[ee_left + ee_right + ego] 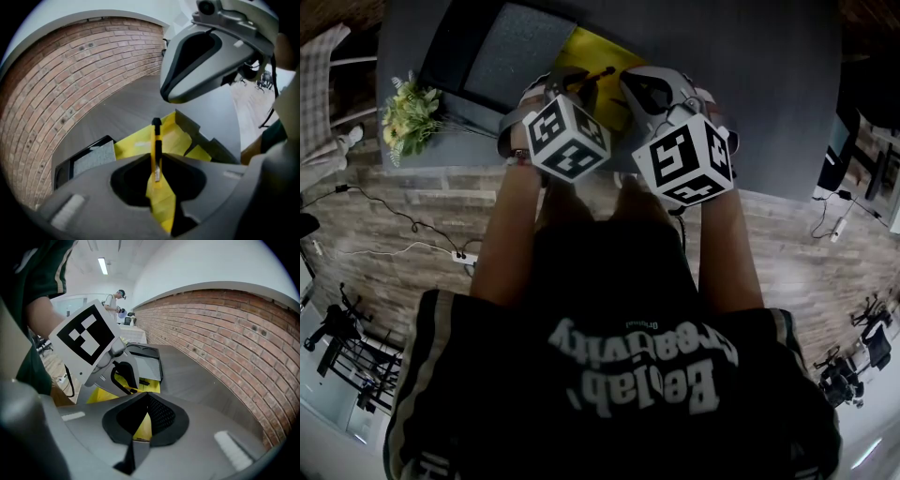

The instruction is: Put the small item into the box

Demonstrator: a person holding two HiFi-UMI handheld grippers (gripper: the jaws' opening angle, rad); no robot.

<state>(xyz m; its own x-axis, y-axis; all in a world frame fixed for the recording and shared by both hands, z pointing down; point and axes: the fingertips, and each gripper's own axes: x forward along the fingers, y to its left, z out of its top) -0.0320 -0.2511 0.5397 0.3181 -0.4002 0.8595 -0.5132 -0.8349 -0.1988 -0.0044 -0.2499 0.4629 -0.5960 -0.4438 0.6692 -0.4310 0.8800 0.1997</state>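
While the left gripper (pixel 156 158) pinches a slim yellow-and-black plastic utility knife (pixel 156 140) over the grey, yellow-lined cardboard box (pixel 186 123), the right gripper (pixel 147 394) clamps one flap (pixel 142 426) (tips together).

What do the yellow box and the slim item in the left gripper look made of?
Yellow box: likely cardboard, matte; thin flaps fold out with creased edges and grey outer faces. Slim item: probably plastic, smooth yellow body with a black tip; the pale strip at its lower end may be metal.
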